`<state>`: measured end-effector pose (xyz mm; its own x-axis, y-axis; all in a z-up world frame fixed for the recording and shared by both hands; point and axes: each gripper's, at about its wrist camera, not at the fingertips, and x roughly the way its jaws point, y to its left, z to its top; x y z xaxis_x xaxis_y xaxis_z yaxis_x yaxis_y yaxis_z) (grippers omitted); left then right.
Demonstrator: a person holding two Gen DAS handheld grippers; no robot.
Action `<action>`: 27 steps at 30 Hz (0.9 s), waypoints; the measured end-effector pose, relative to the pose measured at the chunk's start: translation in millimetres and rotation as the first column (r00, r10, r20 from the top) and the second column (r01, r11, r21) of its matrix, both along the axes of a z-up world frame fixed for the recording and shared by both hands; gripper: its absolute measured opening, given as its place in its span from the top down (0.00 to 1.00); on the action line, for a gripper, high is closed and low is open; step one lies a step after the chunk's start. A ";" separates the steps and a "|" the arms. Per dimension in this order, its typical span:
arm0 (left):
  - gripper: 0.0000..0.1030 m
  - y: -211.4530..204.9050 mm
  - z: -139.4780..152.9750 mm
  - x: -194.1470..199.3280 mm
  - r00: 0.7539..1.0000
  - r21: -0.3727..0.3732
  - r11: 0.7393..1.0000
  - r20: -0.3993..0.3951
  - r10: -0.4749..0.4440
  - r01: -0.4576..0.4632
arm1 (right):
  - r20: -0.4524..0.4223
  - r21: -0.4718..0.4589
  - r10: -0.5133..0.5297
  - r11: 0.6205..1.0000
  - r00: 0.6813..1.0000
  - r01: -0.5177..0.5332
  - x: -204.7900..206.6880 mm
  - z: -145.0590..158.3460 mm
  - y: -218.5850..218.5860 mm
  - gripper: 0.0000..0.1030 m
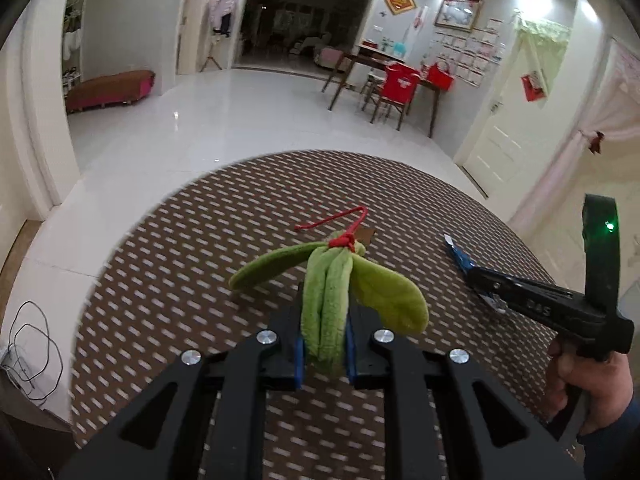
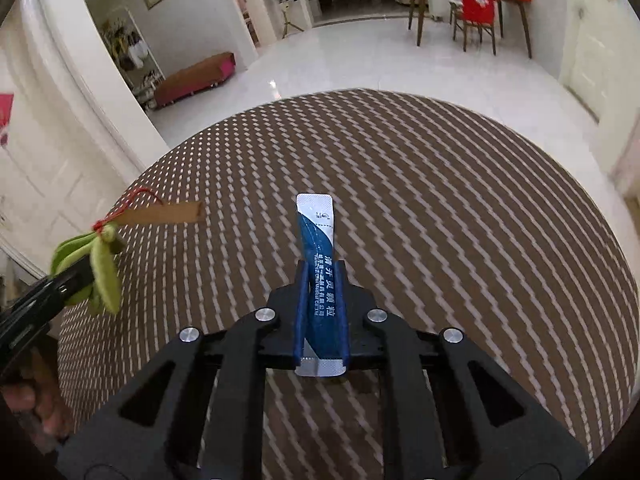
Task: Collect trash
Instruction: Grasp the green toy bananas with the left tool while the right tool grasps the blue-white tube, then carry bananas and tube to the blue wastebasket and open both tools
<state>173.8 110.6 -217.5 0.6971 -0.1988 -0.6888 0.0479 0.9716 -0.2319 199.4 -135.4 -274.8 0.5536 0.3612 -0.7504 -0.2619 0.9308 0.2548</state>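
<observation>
My left gripper [image 1: 325,300] is shut on a green plush leaf ornament [image 1: 332,300] with a red string [image 1: 344,224] and a brown tag, held above the round table [image 1: 168,264]. The ornament also shows at the left of the right wrist view [image 2: 96,268], its brown tag [image 2: 164,214] sticking out. My right gripper [image 2: 322,276] is shut on a blue and silver sachet [image 2: 318,240], held above the table [image 2: 460,208]. The right gripper also shows at the right of the left wrist view [image 1: 472,268], with the sachet [image 1: 456,250] poking out of it.
The table has a brown cover with white dashes. Beyond it lie a glossy white floor [image 1: 224,120], a wooden desk with a red-covered chair [image 1: 396,84], a low bench [image 1: 108,88], a white door [image 1: 508,120] and cables on the floor [image 1: 28,352].
</observation>
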 end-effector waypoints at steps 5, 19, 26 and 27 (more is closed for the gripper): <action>0.86 -49.9 3.3 -10.3 0.997 -0.014 0.997 -0.002 -0.073 0.073 | 0.029 0.060 -0.032 0.998 0.999 0.030 -32.1 20.0 -53.5 0.88; 0.86 -181.2 32.5 -20.6 0.959 0.032 0.959 0.044 -0.281 0.280 | 0.131 0.217 -0.194 0.963 0.972 0.162 -84.1 72.4 -186.8 0.88; 0.86 -242.1 45.5 -17.0 0.924 0.038 0.927 0.065 -0.376 0.374 | 0.143 0.256 -0.295 0.933 0.945 0.252 -92.9 78.0 -253.0 0.88; 0.86 -251.7 46.2 -17.7 0.918 0.038 0.920 0.066 -0.392 0.390 | 0.145 0.260 -0.314 0.927 0.938 0.270 -96.8 78.0 -264.3 0.88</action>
<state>156.2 -141.0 -171.4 0.6142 -0.4500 -0.6483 0.4407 0.8770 -0.1912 102.7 -399.7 -196.9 0.7788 0.3150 -0.5424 -0.0494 0.8929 0.4476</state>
